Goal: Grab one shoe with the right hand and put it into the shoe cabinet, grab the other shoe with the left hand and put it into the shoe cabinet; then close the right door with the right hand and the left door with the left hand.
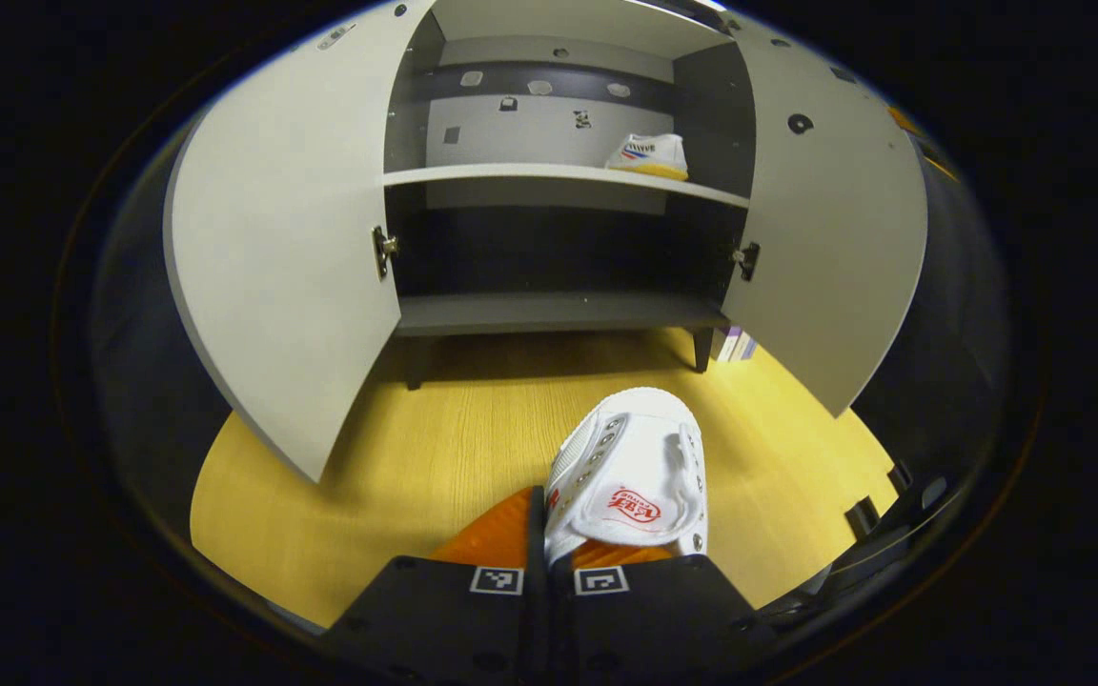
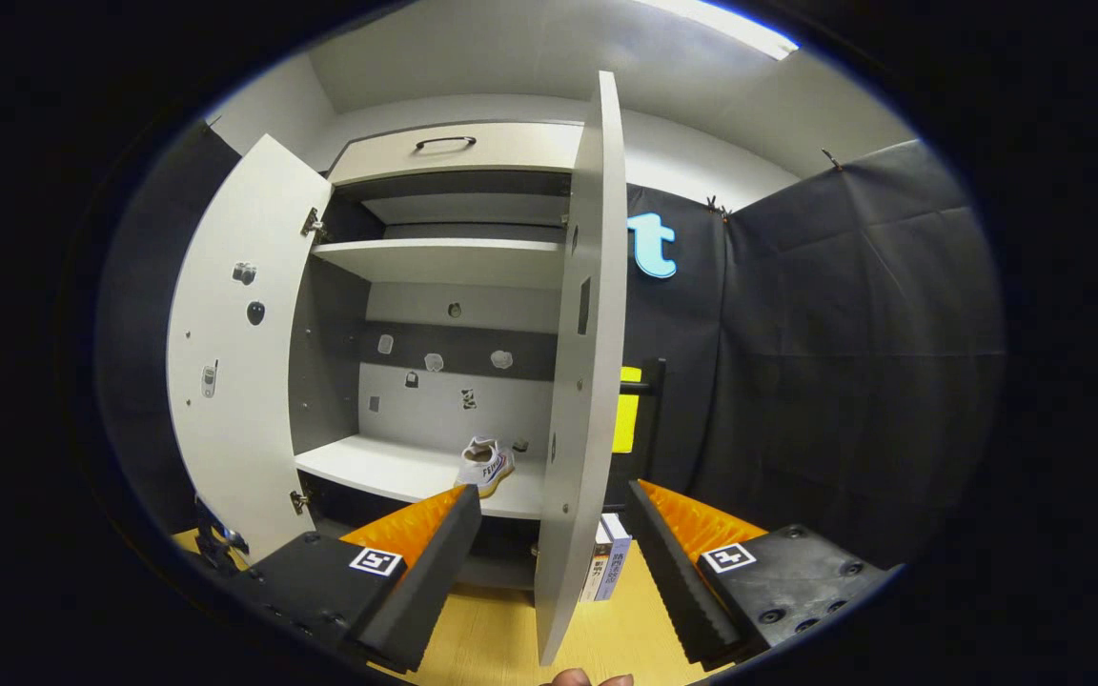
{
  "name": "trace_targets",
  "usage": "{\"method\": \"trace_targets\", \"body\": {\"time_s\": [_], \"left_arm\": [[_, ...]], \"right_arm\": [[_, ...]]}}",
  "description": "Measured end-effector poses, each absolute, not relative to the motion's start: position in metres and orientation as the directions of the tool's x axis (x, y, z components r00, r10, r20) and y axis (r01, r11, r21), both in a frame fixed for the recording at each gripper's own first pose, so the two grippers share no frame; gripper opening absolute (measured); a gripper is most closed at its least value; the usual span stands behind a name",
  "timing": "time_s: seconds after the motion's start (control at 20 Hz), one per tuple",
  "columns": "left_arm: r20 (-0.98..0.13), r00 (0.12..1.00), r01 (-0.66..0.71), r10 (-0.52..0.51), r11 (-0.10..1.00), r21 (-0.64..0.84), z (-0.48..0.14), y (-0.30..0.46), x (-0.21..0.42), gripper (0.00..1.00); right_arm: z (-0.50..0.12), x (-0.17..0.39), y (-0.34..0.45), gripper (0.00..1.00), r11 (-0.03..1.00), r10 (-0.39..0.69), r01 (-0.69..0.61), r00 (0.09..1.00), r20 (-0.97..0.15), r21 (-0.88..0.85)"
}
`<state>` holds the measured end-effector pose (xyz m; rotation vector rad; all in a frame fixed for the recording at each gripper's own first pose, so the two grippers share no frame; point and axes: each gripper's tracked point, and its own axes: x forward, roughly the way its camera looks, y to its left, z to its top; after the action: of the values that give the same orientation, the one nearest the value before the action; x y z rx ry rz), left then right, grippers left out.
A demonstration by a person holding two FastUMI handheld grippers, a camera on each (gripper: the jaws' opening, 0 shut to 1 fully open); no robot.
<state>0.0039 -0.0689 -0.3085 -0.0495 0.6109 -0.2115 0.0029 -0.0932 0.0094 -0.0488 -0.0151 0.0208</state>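
In the left gripper view we have the left gripper low over the wood floor, fingers drawn together & clamped on the collar of a white shoe. Its toe points away from us toward the shoe cabinet. The shoe sits off the floor in the grip, in front of the cabinet & not yet inside it.

Both doors stand wide: left door & right door swung out to either side. The other shoe, white w/ a yellow sole, is already on the middle shelf, toward its right end. The bottom shelf is below it.

In the right gripper view the right gripper has its fingers spread apart, gripping nothing. The right door is seen edge-on, its lower edge sitting in the gap betw. the two fingers; we can't tell if either finger touches it. Past the door the other shoe rests on the shelf. Some books stand on the floor just behind the door
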Motion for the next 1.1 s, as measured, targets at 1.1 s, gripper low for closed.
{"method": "trace_targets", "body": {"time_s": [1.1], "left_arm": [[-0.35,0.937,-0.106,0.024,0.97,-0.217,-0.064,-0.063,0.24,0.05]], "right_arm": [[-0.04,-0.003,-0.2,0.98,0.994,-0.108,0.11,0.989,-0.099,0.016]]}}
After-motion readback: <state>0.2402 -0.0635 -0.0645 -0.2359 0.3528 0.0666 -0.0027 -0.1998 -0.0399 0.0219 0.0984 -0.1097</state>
